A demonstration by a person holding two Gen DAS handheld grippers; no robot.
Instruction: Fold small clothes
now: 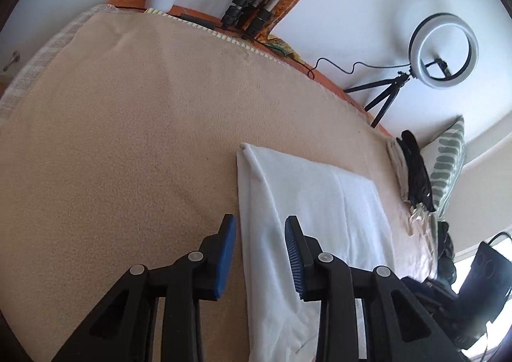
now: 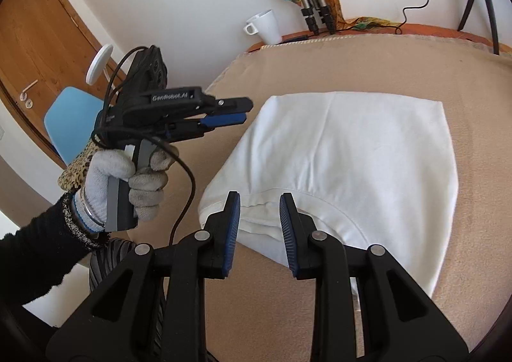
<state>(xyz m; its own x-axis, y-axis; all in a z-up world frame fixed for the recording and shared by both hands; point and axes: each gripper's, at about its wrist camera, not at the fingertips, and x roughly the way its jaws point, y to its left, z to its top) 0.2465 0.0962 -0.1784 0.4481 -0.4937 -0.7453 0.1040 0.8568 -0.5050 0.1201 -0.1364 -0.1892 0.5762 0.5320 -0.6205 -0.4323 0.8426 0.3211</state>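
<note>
Left tool (image 2: pixel 224 114): gripped by a gloved hand (image 2: pixel 128 176), raised clear of the blanket, jaws slightly parted, nothing between them. Right tool (image 2: pixel 260 224): jaws parted, empty, hovering over the neckline edge, likely ready for the next fold. White T-shirt (image 2: pixel 352 163): lies partly folded and flat on the beige blanket (image 2: pixel 352 67), sides tucked in for a neat rectangle. White mug (image 2: pixel 267 26): stands at the far edge, well apart.
</note>
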